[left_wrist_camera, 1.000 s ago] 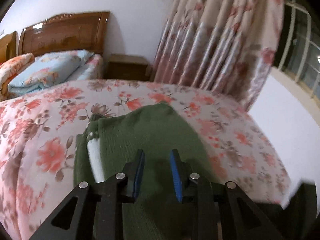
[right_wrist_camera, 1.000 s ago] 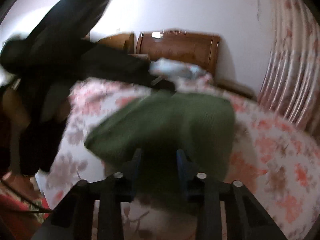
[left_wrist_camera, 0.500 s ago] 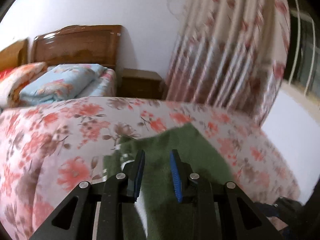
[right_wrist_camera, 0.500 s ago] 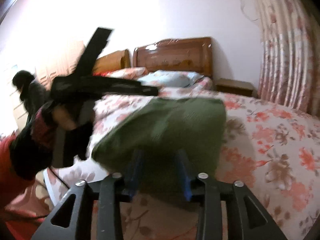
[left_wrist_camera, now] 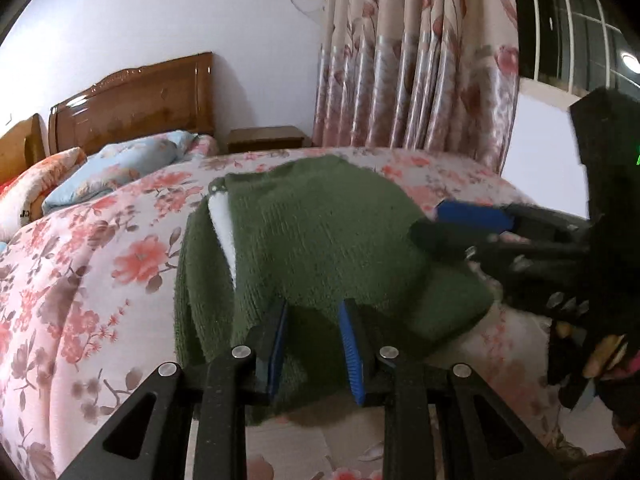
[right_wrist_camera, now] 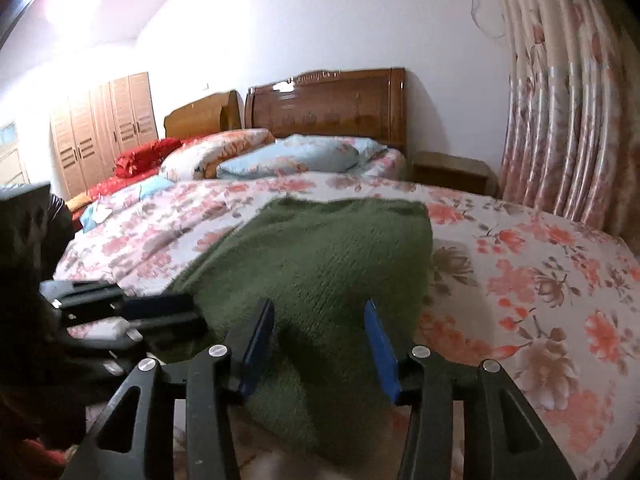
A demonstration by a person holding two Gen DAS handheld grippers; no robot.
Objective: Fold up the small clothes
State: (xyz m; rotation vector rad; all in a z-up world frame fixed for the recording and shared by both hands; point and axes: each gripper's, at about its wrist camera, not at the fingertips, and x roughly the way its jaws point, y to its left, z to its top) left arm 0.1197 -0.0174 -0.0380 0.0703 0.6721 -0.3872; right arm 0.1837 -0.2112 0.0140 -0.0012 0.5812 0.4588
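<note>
A small dark green knitted garment (left_wrist_camera: pixel 320 240) with a white lining strip (left_wrist_camera: pixel 222 224) lies folded over on the floral bedspread (left_wrist_camera: pixel 100 272). It also shows in the right wrist view (right_wrist_camera: pixel 328 256). My left gripper (left_wrist_camera: pixel 314 308) is open, its fingers over the garment's near edge, holding nothing. My right gripper (right_wrist_camera: pixel 320 308) is open over the garment's near edge. The right gripper also shows in the left wrist view (left_wrist_camera: pixel 460 228) at the garment's right side. The left gripper shows in the right wrist view (right_wrist_camera: pixel 160 312) at the left.
Pillows and folded quilts (right_wrist_camera: pixel 288 156) lie by the wooden headboard (right_wrist_camera: pixel 324 100). A nightstand (right_wrist_camera: pixel 448 172) and floral curtains (right_wrist_camera: pixel 568 100) stand at the right. A wardrobe (right_wrist_camera: pixel 104 124) stands at the far left. A window (left_wrist_camera: pixel 580 28) is behind the curtains.
Both grippers lowered the green garment onto the bed and opened, letting it go. The garment now lies folded. The right gripper's jaws are wider apart than before.
</note>
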